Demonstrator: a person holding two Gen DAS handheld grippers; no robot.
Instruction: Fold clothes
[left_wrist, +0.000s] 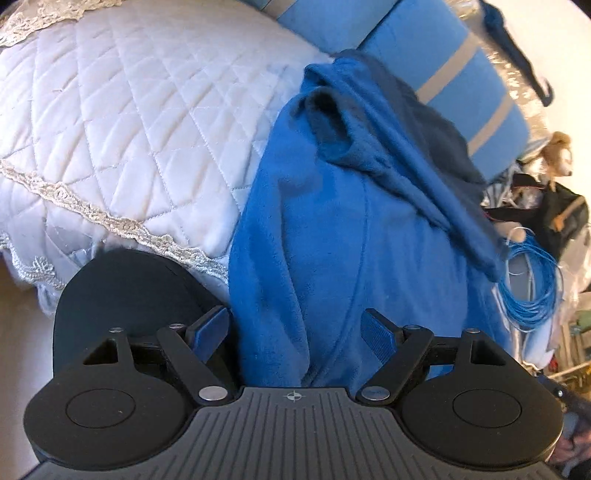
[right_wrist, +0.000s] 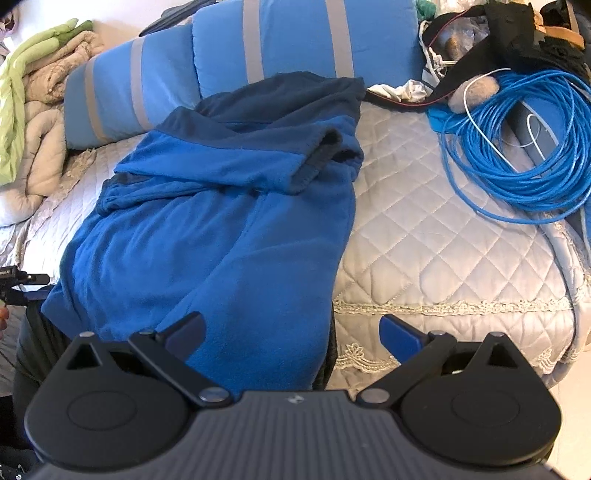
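A blue fleece top (right_wrist: 207, 236) with a navy upper part lies spread on the quilted bedspread (right_wrist: 443, 236), its hem hanging over the bed's front edge. One sleeve is folded across the chest, its dark cuff (right_wrist: 325, 147) pointing right. My right gripper (right_wrist: 293, 336) is open over the hem's right corner, with the left finger above the cloth and the right finger above the quilt. My left gripper (left_wrist: 295, 334) is open at the hem of the same top (left_wrist: 332, 221), and cloth lies between its fingers without being pinched. The left gripper (right_wrist: 18, 288) also shows at the right wrist view's left edge.
Two blue pillows with grey stripes (right_wrist: 258, 48) lean behind the top. A coil of blue cable (right_wrist: 517, 147) and dark clutter (right_wrist: 517, 37) fill the bed's right side. Beige and green blankets (right_wrist: 33, 110) are piled at the left. A lace trim (right_wrist: 443, 306) marks the bed's front edge.
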